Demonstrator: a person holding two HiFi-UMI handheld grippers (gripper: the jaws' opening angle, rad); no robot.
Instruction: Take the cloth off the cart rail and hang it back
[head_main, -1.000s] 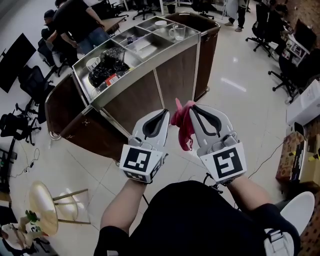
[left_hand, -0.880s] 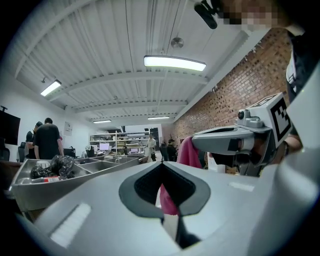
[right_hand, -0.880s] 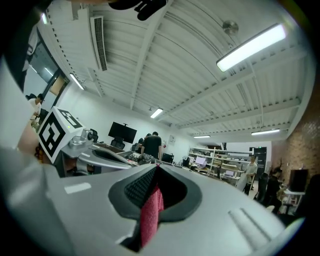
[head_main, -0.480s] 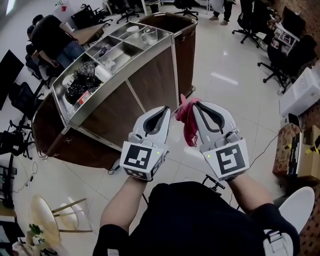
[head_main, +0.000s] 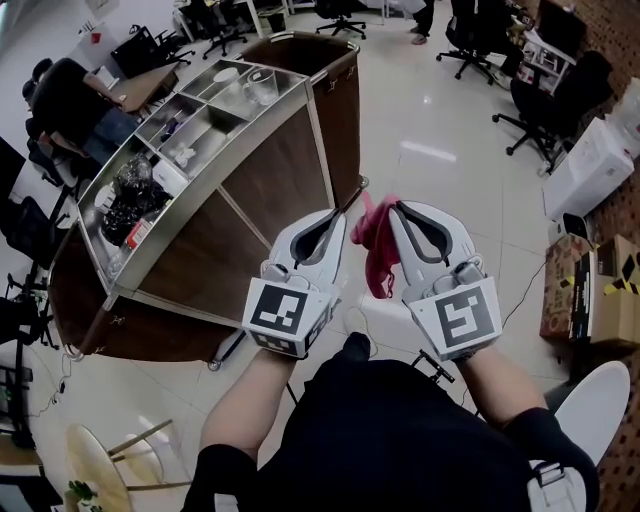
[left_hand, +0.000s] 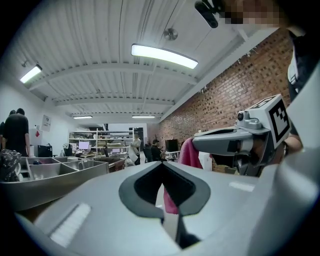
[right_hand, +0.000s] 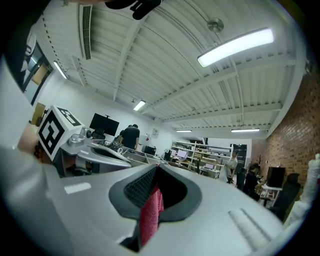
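In the head view, the red cloth (head_main: 378, 245) is being held up in the air by the right gripper (head_main: 397, 208). It is hanging apart from the cart (head_main: 270, 190) and just beside the left gripper (head_main: 338, 214).

In the left gripper view, the jaws are being pressed together on nothing, and the cloth is being shown beyond them.

In the right gripper view, the cloth is being pinched between closed jaws.

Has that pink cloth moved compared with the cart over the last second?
Yes. The pink cloth, clamped in the right gripper, has shifted right against the cart: from below its side panel to just past its end corner.
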